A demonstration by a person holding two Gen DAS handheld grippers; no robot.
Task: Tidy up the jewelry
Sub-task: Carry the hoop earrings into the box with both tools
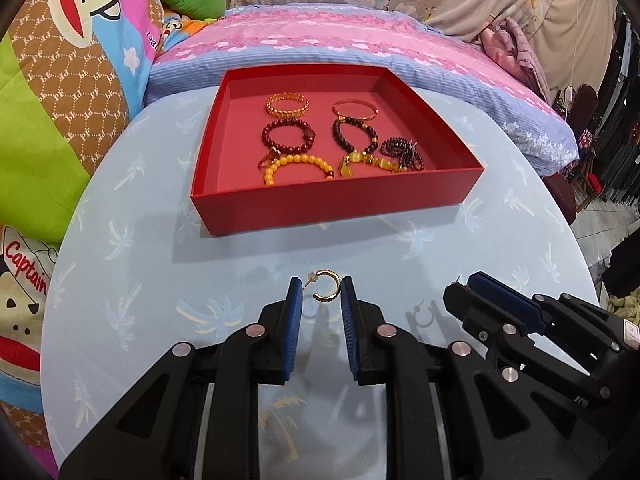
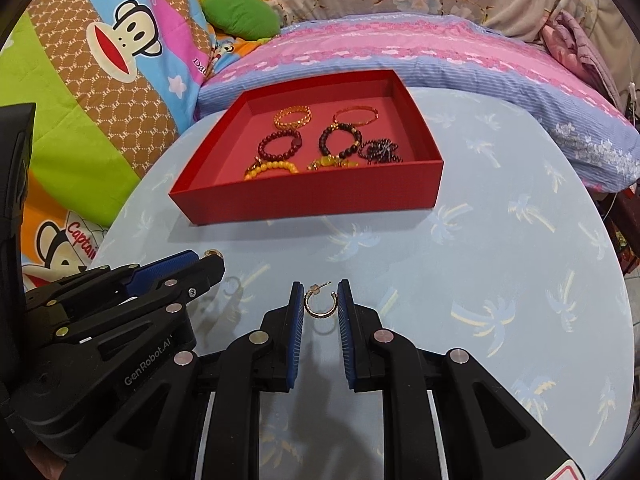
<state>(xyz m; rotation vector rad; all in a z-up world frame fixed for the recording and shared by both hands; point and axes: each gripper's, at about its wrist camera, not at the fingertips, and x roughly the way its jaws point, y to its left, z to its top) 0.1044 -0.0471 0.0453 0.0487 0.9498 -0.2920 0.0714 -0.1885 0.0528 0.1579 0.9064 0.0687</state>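
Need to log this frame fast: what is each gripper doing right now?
Left gripper: shut on a gold hoop earring.
Right gripper: shut on a second gold hoop earring.

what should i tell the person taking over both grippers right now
Left gripper: shut on a gold hoop earring, held above the table.
Right gripper: shut on the matching hoop earring, also clear of the table.
Red box: sits across the table beyond both grippers, already holding the gold bangles, bead bracelets and a dark bead strand.
Done: both earrings picked up.
Left: probably carry both earrings to the box and set them in a free spot, such as the front right corner.
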